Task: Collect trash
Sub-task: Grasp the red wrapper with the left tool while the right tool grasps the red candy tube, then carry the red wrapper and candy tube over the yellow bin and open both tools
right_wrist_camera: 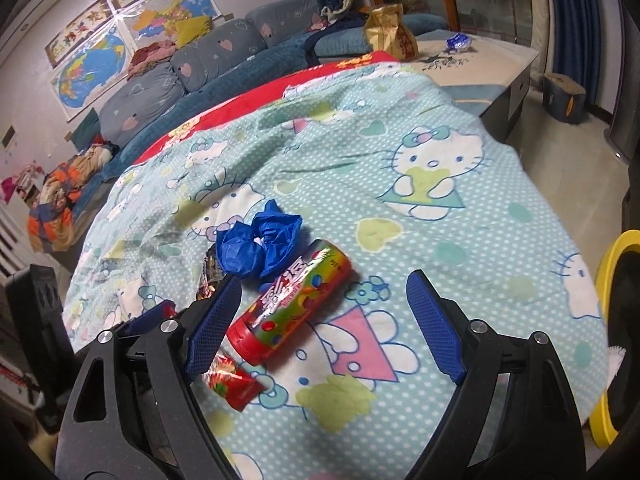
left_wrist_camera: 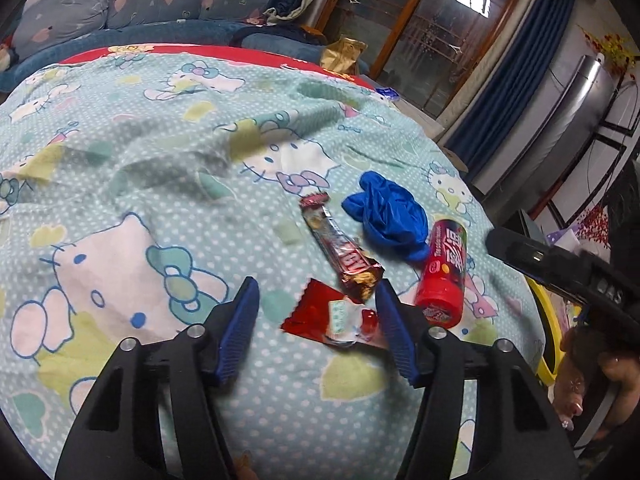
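Here, surface: cartoon-cat blanket (left_wrist_camera: 160,184) over a bed, sofa (right_wrist_camera: 168,80) behind.
Trash: red wrapper (left_wrist_camera: 332,316), snack bar (left_wrist_camera: 340,248), blue glove (left_wrist_camera: 388,212), red candy tube (right_wrist_camera: 292,304), all close together.
Left gripper (left_wrist_camera: 316,300): angled down, fingers half apart around the wrapper, not gripping.
Right gripper (right_wrist_camera: 324,292): fingers wide, astride the tube, not touching.
Right view only: wall maps (right_wrist_camera: 96,52).

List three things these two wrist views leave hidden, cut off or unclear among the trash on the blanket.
- Snack bar wrapper: right wrist view, mostly hidden behind the right gripper's finger and the blue glove.
- Yellow bin: right wrist view, cut off by the frame edge; contents unseen.
- Red sachet: left wrist view, far corner hidden behind the left gripper's finger.
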`<move>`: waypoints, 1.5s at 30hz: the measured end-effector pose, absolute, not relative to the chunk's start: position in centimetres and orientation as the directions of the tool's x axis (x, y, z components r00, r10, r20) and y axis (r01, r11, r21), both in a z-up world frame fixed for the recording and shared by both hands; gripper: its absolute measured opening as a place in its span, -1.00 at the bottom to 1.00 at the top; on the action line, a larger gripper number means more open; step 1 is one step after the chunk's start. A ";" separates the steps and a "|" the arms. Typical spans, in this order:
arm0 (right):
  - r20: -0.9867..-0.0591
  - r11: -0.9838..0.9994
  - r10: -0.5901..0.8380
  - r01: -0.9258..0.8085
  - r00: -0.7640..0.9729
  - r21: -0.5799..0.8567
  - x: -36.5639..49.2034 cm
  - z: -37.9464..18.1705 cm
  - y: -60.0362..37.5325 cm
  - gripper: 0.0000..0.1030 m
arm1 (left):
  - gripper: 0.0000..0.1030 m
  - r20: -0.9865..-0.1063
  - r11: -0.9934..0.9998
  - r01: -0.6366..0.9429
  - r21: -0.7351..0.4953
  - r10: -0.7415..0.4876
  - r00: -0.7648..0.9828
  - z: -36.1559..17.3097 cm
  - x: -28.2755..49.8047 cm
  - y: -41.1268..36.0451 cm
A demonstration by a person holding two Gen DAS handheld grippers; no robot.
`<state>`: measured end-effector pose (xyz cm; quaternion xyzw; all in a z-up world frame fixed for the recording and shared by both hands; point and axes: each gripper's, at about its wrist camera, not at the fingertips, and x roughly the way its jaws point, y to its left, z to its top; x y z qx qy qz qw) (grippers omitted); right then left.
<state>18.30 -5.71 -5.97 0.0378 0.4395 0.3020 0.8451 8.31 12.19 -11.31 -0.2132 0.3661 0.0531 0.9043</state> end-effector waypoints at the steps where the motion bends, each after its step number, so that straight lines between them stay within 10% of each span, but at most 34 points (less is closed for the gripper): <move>1: -0.726 0.813 0.545 -0.477 0.420 0.334 18.5 -6.2 -5.4 0.39 | 0.01 -0.686 0.905 -0.250 -0.343 -0.059 0.726 -11.3 8.3 12.1; 27: -0.712 0.767 0.618 -0.452 0.334 0.455 17.8 -8.7 -6.1 -0.51 | -0.71 -0.680 0.897 -0.192 -0.398 -0.148 0.718 -11.0 7.7 11.3; 45: -0.686 0.800 0.587 -0.436 0.429 0.412 17.4 -6.5 -11.9 -0.52 | -0.75 -0.625 0.927 -0.064 -0.368 -0.196 0.756 -7.1 8.3 6.7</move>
